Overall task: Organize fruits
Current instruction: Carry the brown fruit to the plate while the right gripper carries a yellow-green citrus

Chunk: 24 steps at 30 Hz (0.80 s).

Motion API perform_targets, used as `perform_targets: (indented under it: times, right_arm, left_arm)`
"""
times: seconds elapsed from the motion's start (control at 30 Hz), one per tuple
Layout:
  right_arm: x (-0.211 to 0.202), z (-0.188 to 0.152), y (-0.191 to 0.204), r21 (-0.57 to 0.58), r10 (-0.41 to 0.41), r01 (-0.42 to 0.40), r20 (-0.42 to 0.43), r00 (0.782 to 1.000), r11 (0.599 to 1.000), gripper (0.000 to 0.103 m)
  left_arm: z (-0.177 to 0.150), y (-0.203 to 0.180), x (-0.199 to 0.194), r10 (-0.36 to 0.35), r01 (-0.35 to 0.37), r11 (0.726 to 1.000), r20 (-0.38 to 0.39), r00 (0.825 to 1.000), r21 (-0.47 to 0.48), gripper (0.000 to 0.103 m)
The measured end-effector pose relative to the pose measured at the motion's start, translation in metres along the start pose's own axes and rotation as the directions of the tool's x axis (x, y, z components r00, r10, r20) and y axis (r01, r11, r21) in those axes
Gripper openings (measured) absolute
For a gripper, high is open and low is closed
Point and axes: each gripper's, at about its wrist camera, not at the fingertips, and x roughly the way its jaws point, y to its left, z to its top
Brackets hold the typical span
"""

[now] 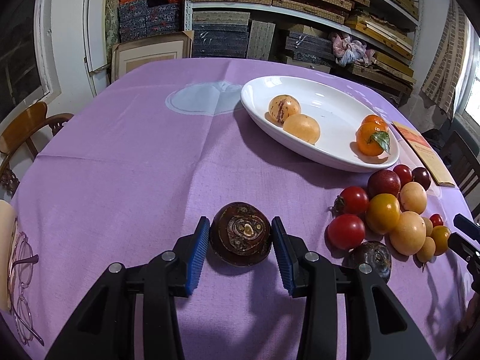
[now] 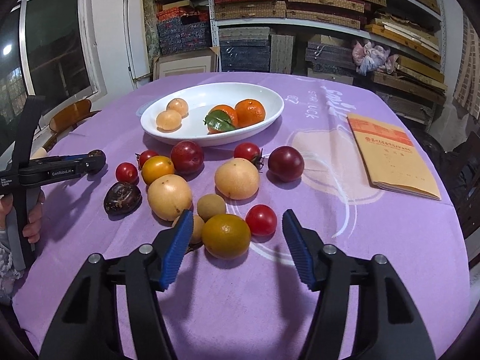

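The left tongs point(image 1: 241, 244) gripped a dark brown fruit point(image 1: 241, 234), with the white dish point(image 1: 330, 162) toward one o'clock. The right tongs point(image 2: 237, 241) stood unclenched, a yellow-green fruit point(image 2: 225, 235) just ahead at twelve o'clock, untouched.

— Underneath everything? 
— Table draped in a purple cloth point(image 2: 345, 240). 
— Lying straight on it? 
— White oval dish point(image 2: 270, 114), loose cluster of red, yellow and dark fruits point(image 2: 237, 178) just before it, tan booklet point(image 2: 393, 156) to the right, spectacles point(image 1: 22, 270) at the left edge.
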Motion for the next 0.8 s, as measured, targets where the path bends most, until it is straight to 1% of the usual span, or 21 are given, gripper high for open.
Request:
perform_targets:
  times: [0.1,0.23,0.33,0.4,0.47,0.57,0.8]
  right_arm:
    - [0.004,0.000,-0.002,0.013,0.019,-0.019,-0.021,1.000,1.000,0.053]
    - [0.003,-0.001,-0.002,0.018,0.029,-0.029,-0.022,0.999,0.999,0.052]
    - [0.004,-0.002,0.000,0.016,0.041,-0.041,-0.035,0.999,0.999,0.049]
    - [0.005,-0.003,0.000,0.022,0.052,-0.051,-0.050,0.997,0.998,0.040]
    - [0.007,-0.004,-0.002,0.037,0.066,-0.064,-0.062,0.996,0.997,0.037]
    - [0.007,-0.004,-0.003,0.045,0.076,-0.073,-0.065,0.995,0.996,0.037]
    - [0.015,-0.005,-0.007,0.076,0.100,-0.092,-0.105,0.989,0.993,0.038]
  left_arm:
    - [0.000,-0.001,0.001,-0.003,0.003,1.000,-0.006,1.000,0.000,0.043]
    - [-0.002,-0.002,0.002,-0.007,0.007,1.000,-0.008,1.000,0.006,0.043]
    - [-0.002,-0.003,0.002,-0.007,0.007,1.000,-0.009,1.000,0.007,0.043]
    - [-0.002,-0.003,0.002,-0.008,0.008,1.000,-0.012,1.000,0.007,0.043]
    - [-0.003,-0.004,0.002,-0.009,0.010,1.000,-0.015,1.000,0.008,0.043]
    - [-0.003,-0.004,0.002,-0.010,0.010,1.000,-0.016,1.000,0.008,0.043]
    - [-0.003,-0.005,0.002,-0.013,0.013,1.000,-0.019,1.000,0.009,0.043]
